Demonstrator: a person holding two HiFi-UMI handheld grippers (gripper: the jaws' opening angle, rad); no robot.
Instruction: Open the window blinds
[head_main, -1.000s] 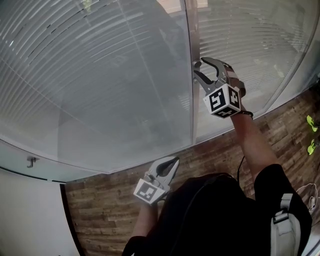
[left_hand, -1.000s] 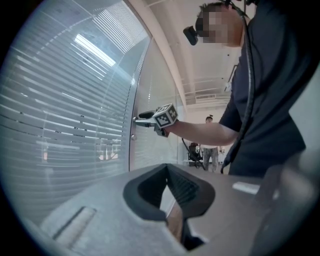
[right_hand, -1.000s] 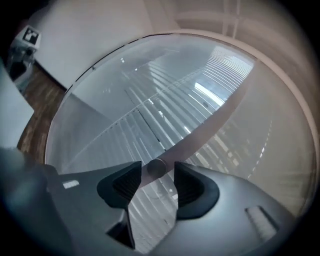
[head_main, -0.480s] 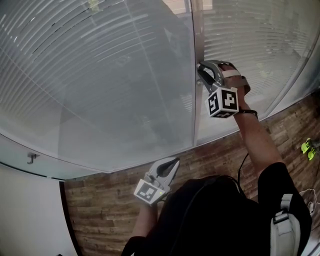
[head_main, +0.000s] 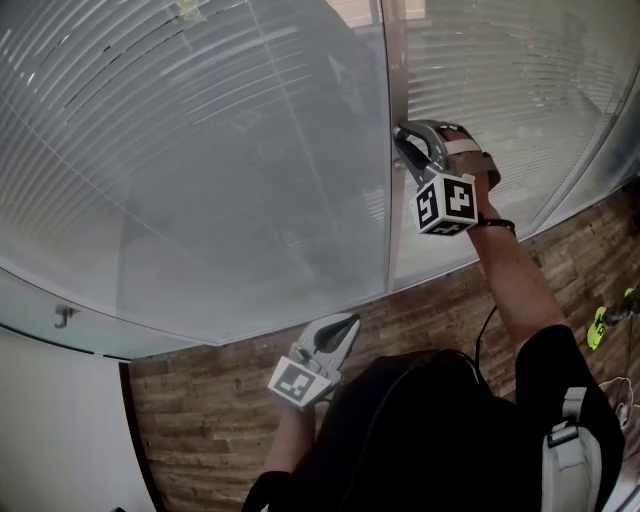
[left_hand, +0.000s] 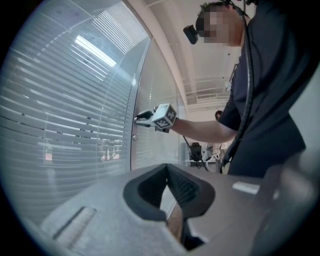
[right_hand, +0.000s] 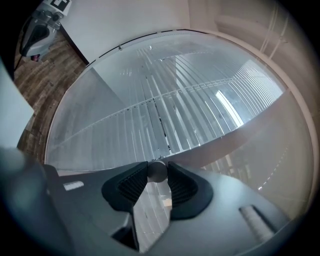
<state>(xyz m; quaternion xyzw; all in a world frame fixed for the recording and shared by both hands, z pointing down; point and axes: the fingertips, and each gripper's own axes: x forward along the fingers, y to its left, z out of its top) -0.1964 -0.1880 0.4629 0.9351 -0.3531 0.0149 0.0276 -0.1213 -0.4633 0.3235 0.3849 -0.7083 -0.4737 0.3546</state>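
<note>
Beside the brown plank floor (head_main: 200, 430), slatted blinds (head_main: 150, 130) apparently sit behind glass (head_main: 260, 260).

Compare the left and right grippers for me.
The right gripper clamps the metal knob, jaws just closed on it; the left gripper is shut on nothing. The right gripper is up at the window frame; the left gripper hangs lower, clear of it. Both point toward the blinds.

Your right arm (head_main: 505, 275) reaches forward and up, marker cube (head_main: 445, 205) facing you; the right gripper (head_main: 403, 137) has just been closing its jaws, pads pressing a small round knob (right_hand: 157, 171) between them; your left arm (head_main: 288, 445) stays low, bent beside your body; the left gripper (head_main: 347, 325) points level, jaws together, empty.
</note>
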